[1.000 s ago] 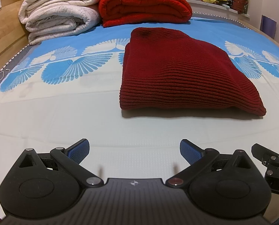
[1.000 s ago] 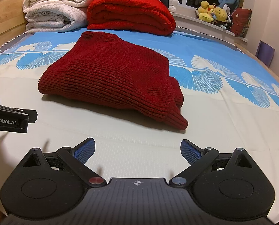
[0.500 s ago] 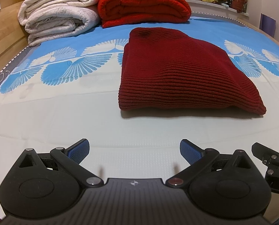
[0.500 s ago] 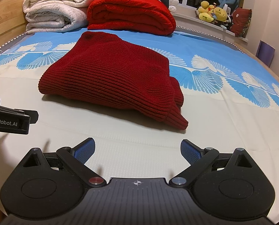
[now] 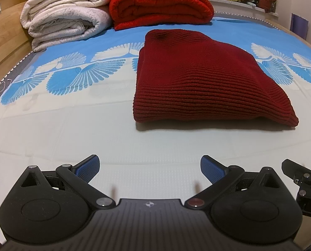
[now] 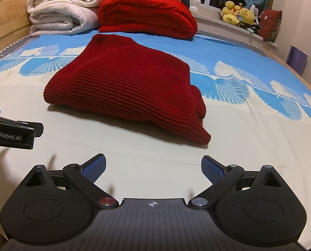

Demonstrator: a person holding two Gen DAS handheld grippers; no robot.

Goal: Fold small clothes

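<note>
Sweater [image 5: 205, 83], dark red ribbed knit, lies folded in a compact bundle on the bedsheet [image 5: 72, 129], at twelve to one o'clock from my left gripper [image 5: 149, 167] and eleven to twelve o'clock from my right gripper [image 6: 152, 168]. Both sets of jaws stand wide apart, holding nothing, resting well short of it. I'd call this piece finished; one lower corner pokes out slightly, perhaps worth tidying.
</note>
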